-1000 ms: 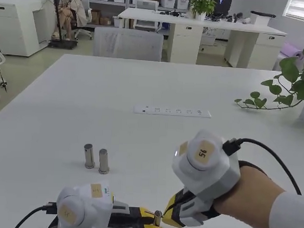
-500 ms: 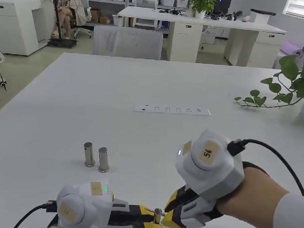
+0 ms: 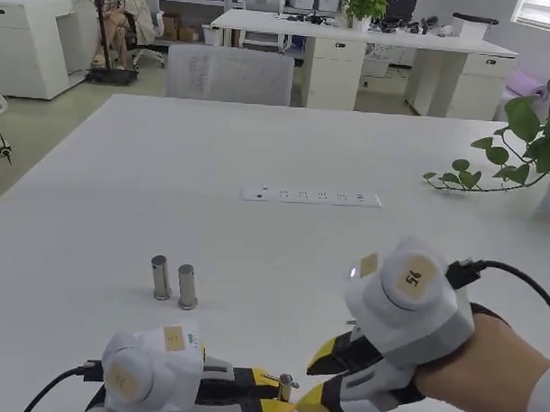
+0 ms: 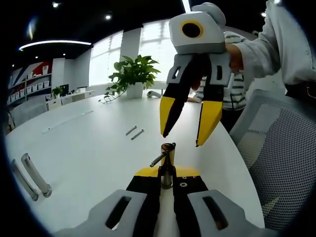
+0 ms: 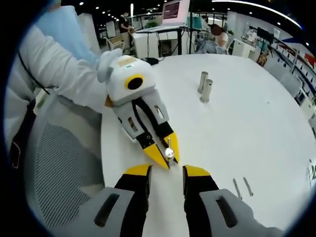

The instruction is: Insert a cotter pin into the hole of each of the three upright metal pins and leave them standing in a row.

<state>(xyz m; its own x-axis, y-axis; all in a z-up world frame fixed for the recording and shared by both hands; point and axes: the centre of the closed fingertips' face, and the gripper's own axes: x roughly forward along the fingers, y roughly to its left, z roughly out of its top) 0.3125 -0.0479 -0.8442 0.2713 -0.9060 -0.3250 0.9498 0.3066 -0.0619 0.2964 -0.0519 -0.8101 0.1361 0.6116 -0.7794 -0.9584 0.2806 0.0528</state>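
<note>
Within the yellow-tipped left tool [image 4: 167, 176], a smooth cylindrical metal pin [image 4: 168, 152]

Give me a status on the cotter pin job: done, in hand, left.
Done: a cotter pin sits through the hole of one metal pin. In hand: the left gripper is shut on that pin; the right gripper is open, just off it. Left: stand it by the two bare pins on the table and fit each with one of the two loose cotter pins.
</note>
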